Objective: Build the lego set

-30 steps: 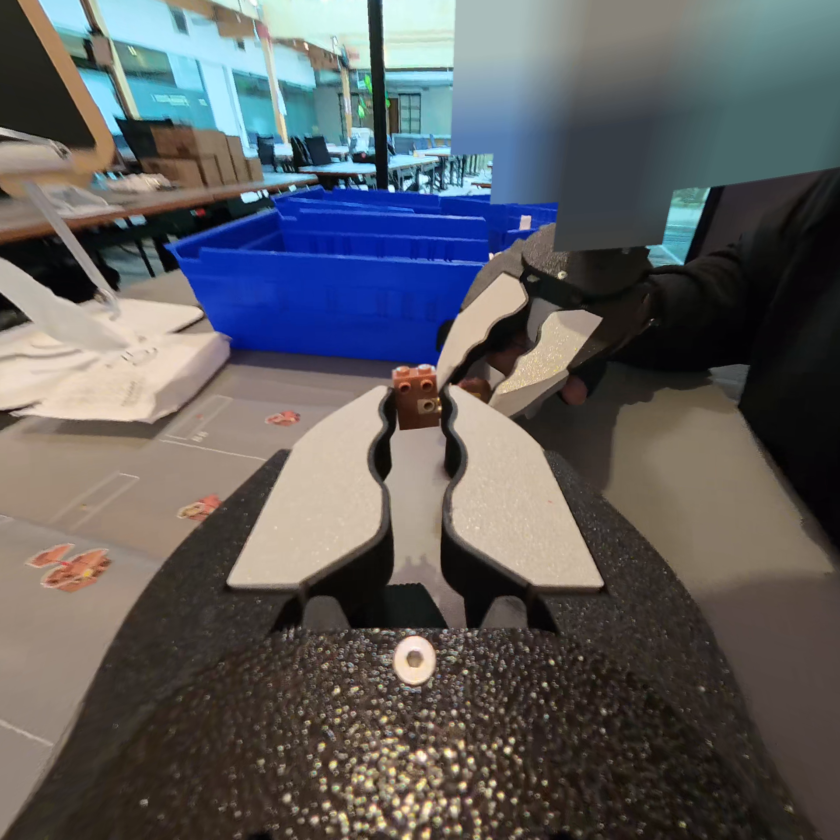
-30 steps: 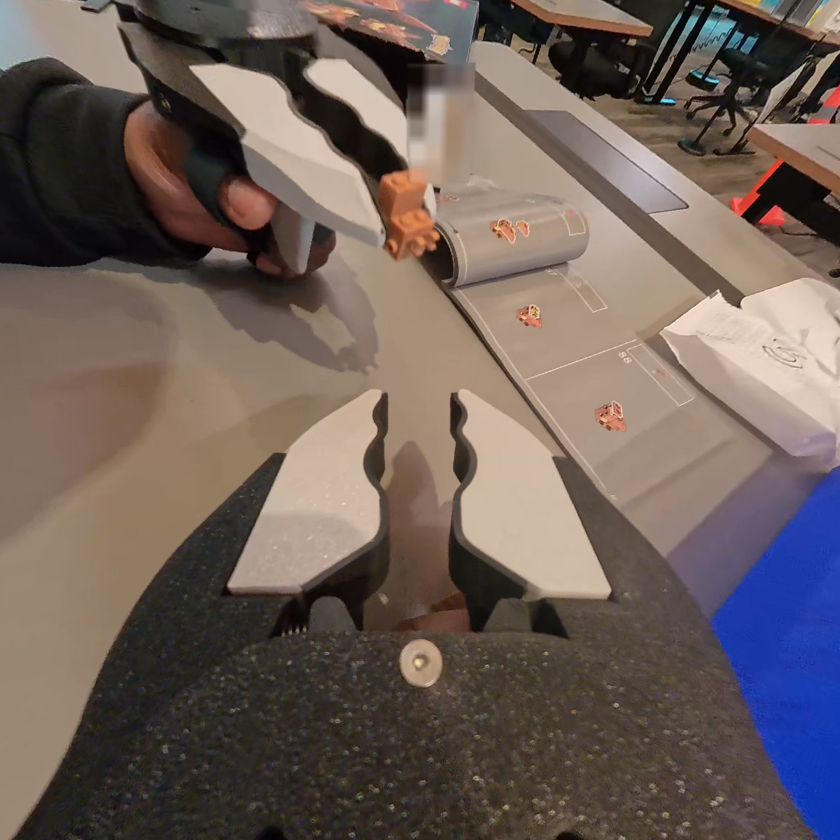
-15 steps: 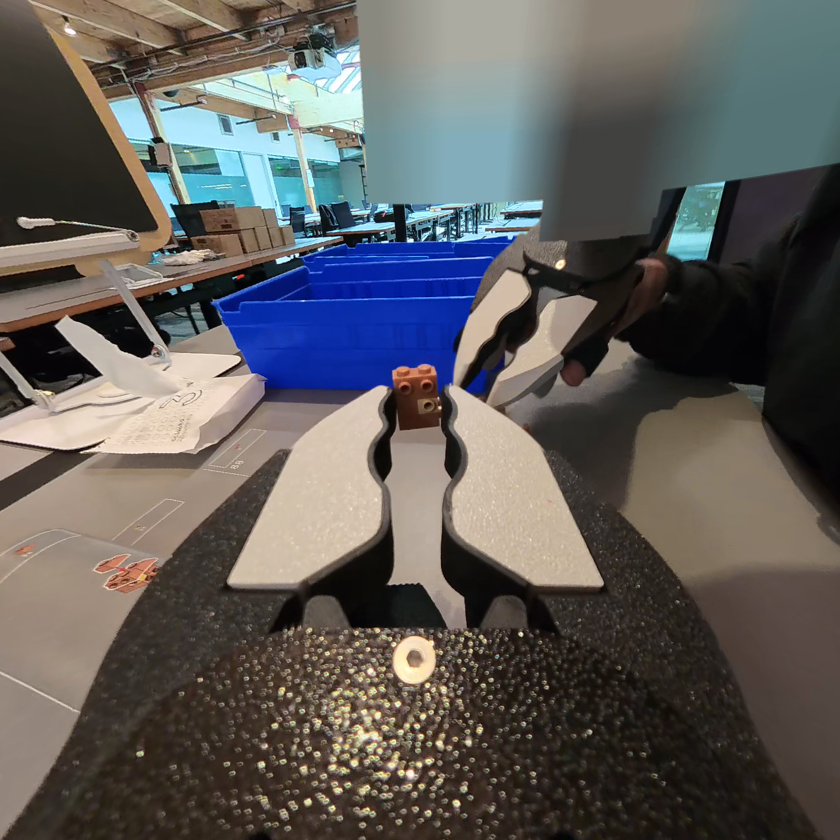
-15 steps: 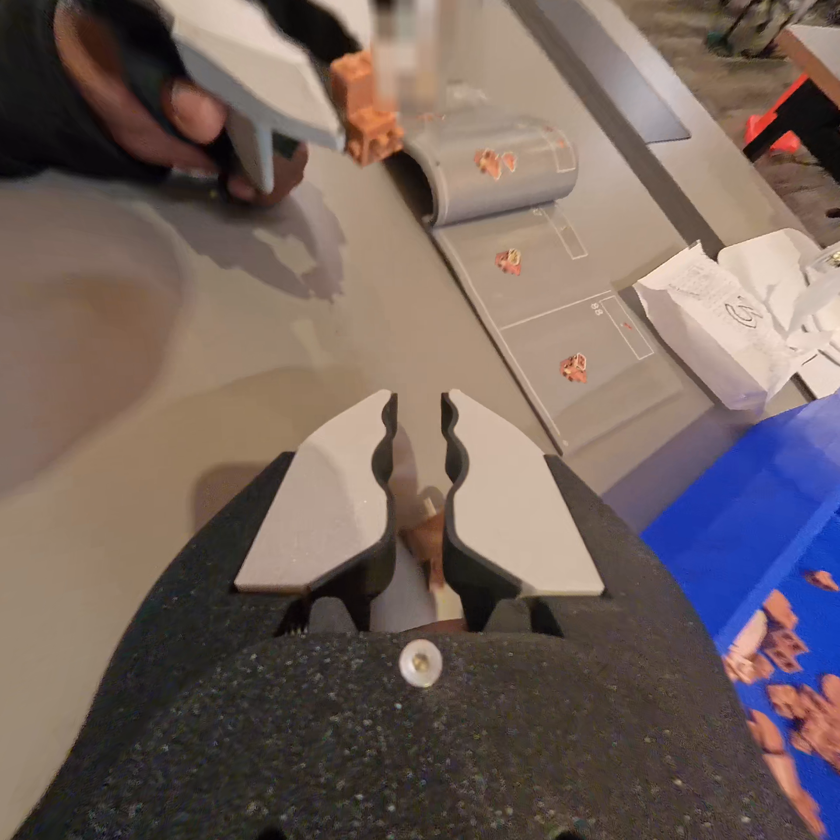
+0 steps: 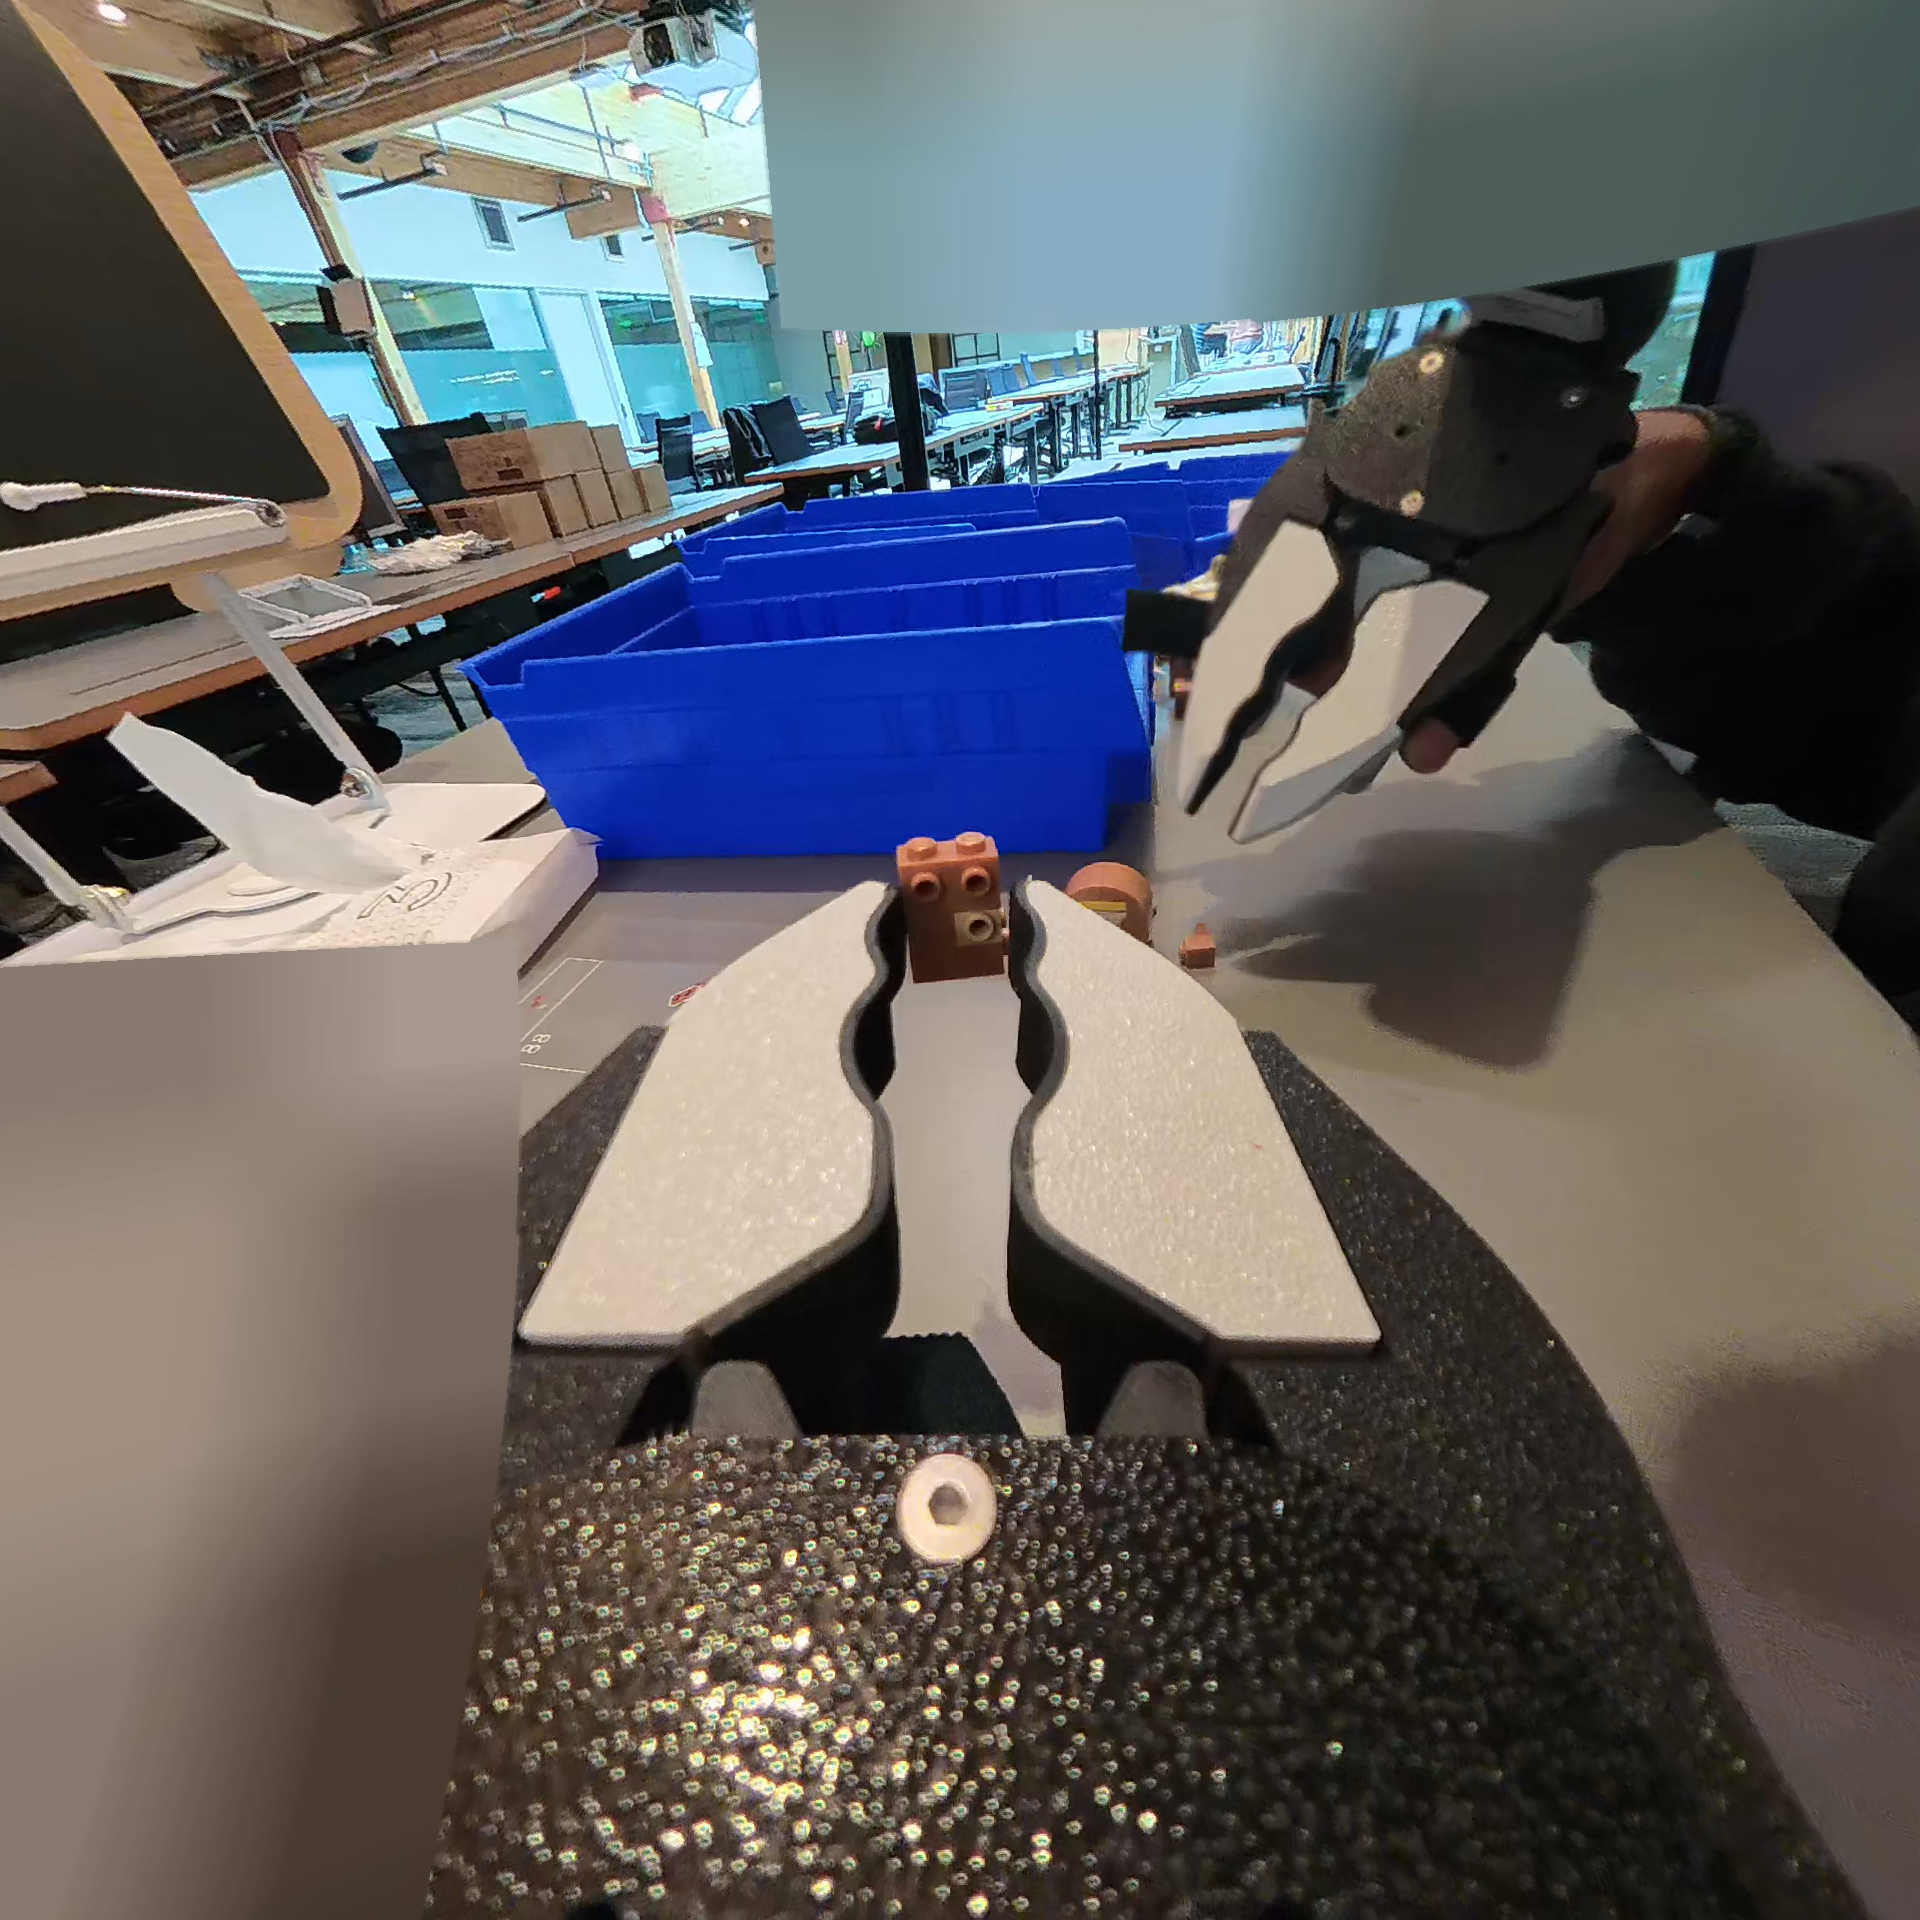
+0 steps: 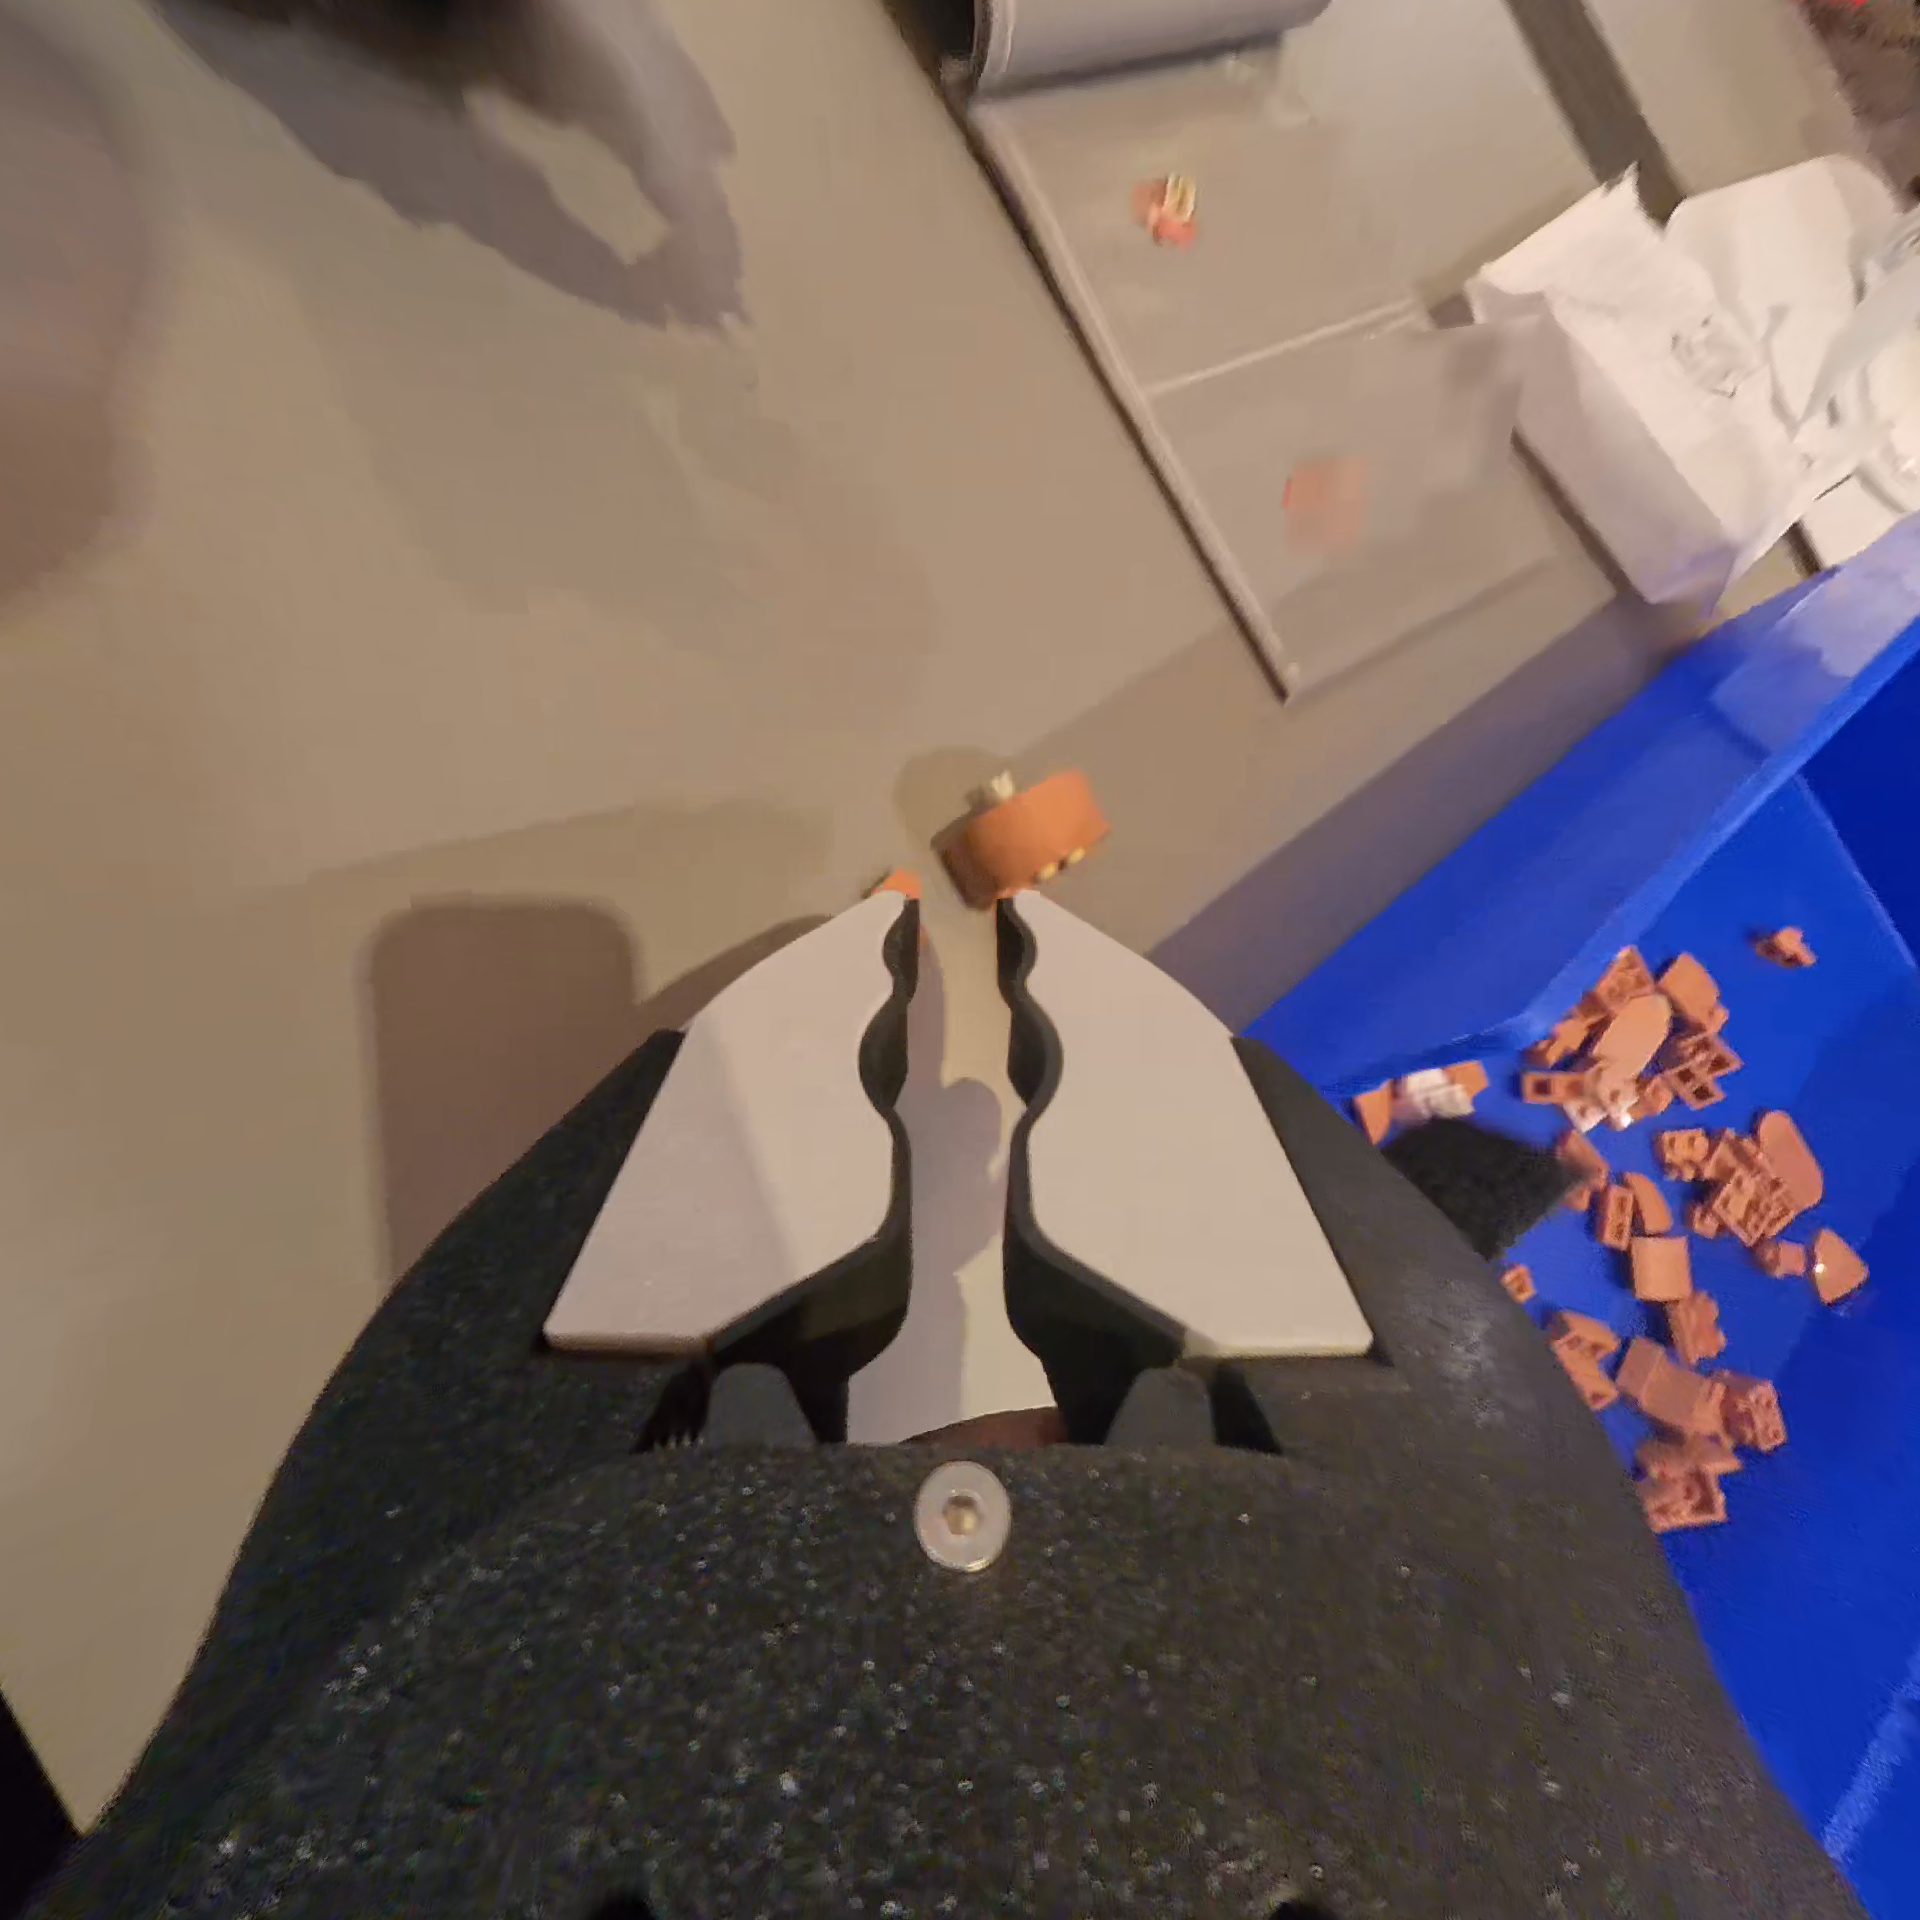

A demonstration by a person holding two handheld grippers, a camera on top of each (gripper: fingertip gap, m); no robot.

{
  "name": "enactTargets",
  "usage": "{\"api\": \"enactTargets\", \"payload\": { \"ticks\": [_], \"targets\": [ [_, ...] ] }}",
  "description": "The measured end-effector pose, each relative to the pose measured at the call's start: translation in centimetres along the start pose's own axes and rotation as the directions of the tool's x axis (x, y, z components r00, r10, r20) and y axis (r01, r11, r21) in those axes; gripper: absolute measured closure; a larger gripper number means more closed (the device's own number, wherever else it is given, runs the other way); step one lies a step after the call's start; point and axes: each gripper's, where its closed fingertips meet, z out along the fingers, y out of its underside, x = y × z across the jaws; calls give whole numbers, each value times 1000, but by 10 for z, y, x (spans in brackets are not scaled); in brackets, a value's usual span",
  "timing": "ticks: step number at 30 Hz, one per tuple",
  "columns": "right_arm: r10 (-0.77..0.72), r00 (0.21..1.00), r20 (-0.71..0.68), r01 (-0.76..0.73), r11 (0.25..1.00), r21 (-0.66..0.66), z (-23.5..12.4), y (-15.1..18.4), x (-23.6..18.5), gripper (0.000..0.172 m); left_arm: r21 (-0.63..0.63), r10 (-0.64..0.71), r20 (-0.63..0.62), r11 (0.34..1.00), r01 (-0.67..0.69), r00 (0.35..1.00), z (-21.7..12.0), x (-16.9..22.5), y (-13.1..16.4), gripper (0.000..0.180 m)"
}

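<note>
Your left gripper [image 5: 951, 914] pinches a brown studded brick assembly [image 5: 951, 906] upright. Your right gripper [image 6: 958, 909], narrowly parted and bare, hangs over open grey table [image 6: 468, 623] beside the blue bin [image 6: 1558, 883].

A small brown brick assembly [image 5: 951, 909] stands upright between the left tongs' [image 5: 954, 904] tips, studs facing the camera, a tan piece at its side. A rounded brown brick piece [image 6: 1029, 836] lies on the grey worktop [image 6: 468, 571] beside the blue bin [image 6: 1558, 831], just beyond the right tongs' [image 6: 958, 914] bare, narrowly parted tips. A tiny brown piece [image 5: 1198, 943] lies near it.
</note>
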Motion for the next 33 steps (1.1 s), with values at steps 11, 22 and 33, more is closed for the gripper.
{"api": "enactTargets", "payload": {
  "ticks": [11, 22, 33],
  "targets": [
    [96, 995, 38, -96, 995, -3, 24, 12, 1, 168, -69, 19, -156, 997, -30, 988, 6, 31, 8, 162],
    [98, 995, -25, -99, 994, -49, 30, 26, -5, 163, -117, 54, -167, 990, -75, 984, 9, 37, 15, 162],
    [158, 987, 21, -158, 987, -3, 30, 12, -22, 153, -137, 70, -168, 986, -93, 983, 10, 39, 18, 162]
  ]
}}
